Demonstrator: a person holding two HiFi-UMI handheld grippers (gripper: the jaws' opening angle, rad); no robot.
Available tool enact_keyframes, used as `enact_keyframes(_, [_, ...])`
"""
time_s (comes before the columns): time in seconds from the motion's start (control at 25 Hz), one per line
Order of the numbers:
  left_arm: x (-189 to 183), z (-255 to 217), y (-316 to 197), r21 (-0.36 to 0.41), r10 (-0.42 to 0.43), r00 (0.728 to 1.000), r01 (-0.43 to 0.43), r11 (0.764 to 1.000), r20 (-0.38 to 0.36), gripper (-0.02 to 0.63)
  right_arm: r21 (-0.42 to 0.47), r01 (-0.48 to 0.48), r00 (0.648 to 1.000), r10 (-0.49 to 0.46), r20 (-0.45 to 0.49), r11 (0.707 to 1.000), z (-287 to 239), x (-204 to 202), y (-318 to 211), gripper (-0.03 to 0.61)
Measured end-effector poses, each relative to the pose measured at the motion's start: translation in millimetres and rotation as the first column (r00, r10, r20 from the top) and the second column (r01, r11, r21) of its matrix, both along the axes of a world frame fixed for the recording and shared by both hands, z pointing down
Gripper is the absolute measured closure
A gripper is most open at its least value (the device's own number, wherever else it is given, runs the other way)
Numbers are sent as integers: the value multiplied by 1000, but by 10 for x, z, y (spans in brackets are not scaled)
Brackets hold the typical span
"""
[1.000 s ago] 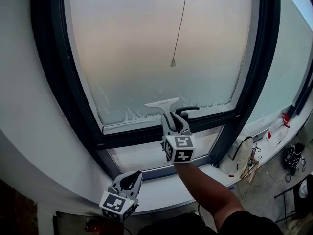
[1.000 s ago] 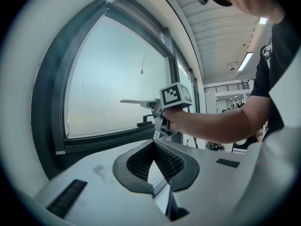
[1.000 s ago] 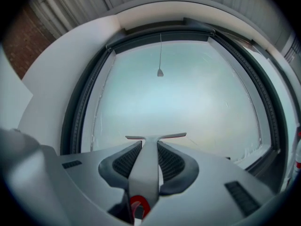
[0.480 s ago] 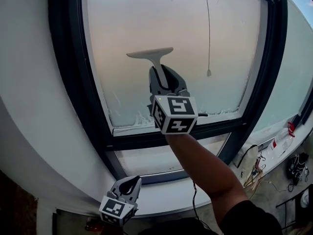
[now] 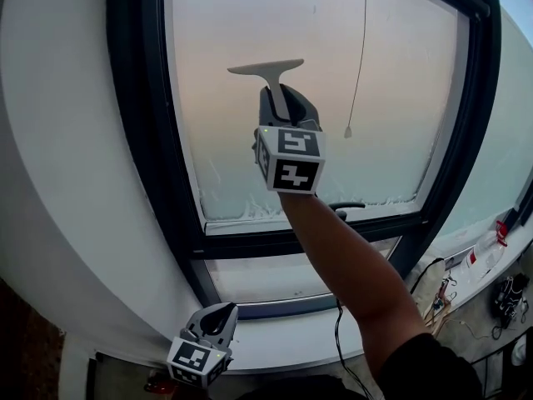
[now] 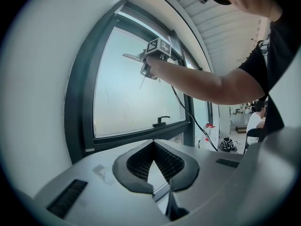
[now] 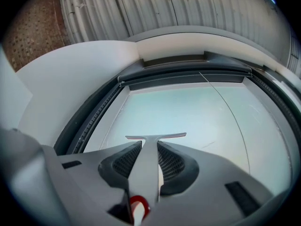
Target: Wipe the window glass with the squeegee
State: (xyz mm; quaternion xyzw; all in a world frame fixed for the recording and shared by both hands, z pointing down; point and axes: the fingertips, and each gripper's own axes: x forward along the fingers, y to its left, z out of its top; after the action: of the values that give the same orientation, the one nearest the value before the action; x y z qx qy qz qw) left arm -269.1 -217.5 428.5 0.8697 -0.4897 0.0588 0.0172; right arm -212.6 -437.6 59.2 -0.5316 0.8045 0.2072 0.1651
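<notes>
At the lower left of the head view the left gripper (image 5: 202,347) hung low beside the sill, well apart from the glass. Its own view showed the jaws brought together at the tips with nothing between them.

Right of it rose the dark window frame (image 5: 137,98), and inside that the pale window glass (image 5: 216,48), with a ragged frosty band (image 5: 241,205) along its lower edge.

At the upper centre the squeegee (image 5: 268,67) stood with its blade level and at the pane; actual contact could not be confirmed. The right gripper (image 5: 281,98) held it from below, and its own view showed both pads clamped on the flat handle, the T-shaped head (image 7: 155,137) clear above them.

The tool looked light and stiff in the handle, probably with 1 soft rubber edge that bends under pressure. The handle seemed smooth, so it could twist in the jaws if pushed hard against the glass. Mid-handle, where the pads sat, looked like the right place to grip, leaving the blade free.

Further right hung a thin cord (image 5: 361,48), and below it sat the black window handle (image 5: 346,207).
</notes>
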Motion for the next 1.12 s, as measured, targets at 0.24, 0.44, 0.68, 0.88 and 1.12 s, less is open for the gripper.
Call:
enact_keyframes(0.24, [-17, 8, -23, -6, 3, 1000, -3, 1000, -4, 612, -36, -7, 998, 9, 61, 999, 178, 22, -15, 486])
enact_keyframes(0.44, [-28, 71, -45, -19, 8, 1000, -8, 1000, -10, 612, -63, -14, 995, 20, 94, 998, 415, 70, -7, 486])
enact_keyframes(0.68, [14, 120, -43, -32, 22, 1000, -22, 999, -4, 614, -119, -27, 994, 39, 100, 993, 804, 136, -42, 486])
enact_keyframes(0.88, [55, 167, -35, -48, 30, 1000, -30, 998, -3, 614, -154, -44, 995, 57, 82, 987, 1184, 144, -36, 486])
enact_keyframes(1.12, [66, 182, -42, -55, 28, 1000, -28, 998, -2, 614, -211, -47, 993, 68, 93, 976, 1647, 209, -62, 486])
